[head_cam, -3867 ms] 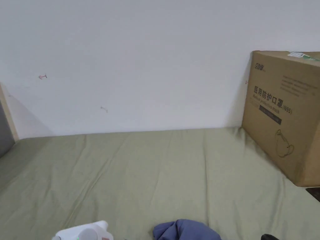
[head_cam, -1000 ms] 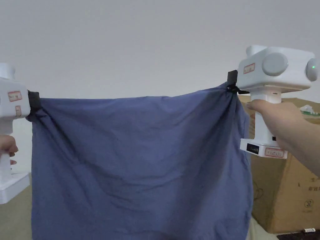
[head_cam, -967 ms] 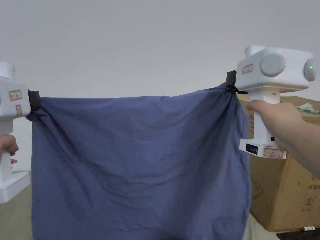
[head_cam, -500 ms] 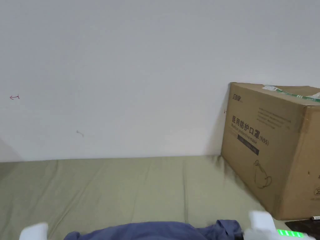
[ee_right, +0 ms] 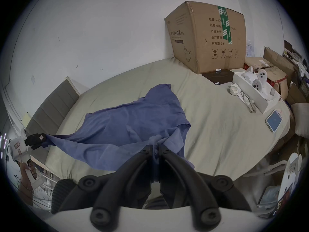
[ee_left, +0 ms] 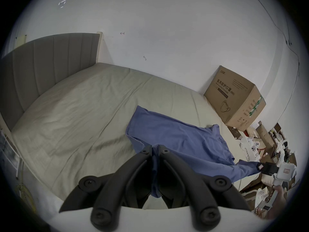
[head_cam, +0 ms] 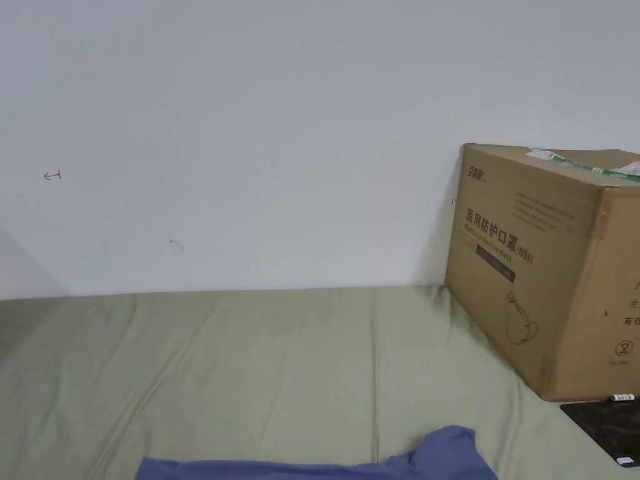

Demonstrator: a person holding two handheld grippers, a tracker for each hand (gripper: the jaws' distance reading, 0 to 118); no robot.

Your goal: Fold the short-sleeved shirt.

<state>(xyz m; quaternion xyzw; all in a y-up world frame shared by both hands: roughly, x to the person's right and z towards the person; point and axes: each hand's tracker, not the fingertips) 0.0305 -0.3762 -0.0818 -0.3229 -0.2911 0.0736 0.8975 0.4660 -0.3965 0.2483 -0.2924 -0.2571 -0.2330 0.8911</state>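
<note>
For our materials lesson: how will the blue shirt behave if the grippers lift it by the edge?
Probably floppy: the blue shirt sags between the right gripper and left gripper. Likely light: two bunched pinches carry its raised edge. It should drape, as its far part lies creased on the bed sheet.

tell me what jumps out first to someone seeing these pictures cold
The blue shirt stands out first: it lies spread on the green bed sheet, its near edge lifted and pinched at one end by the left tool and at the other by the right tool. Next comes the big cardboard box, which stands on the bed against the white wall.
</note>
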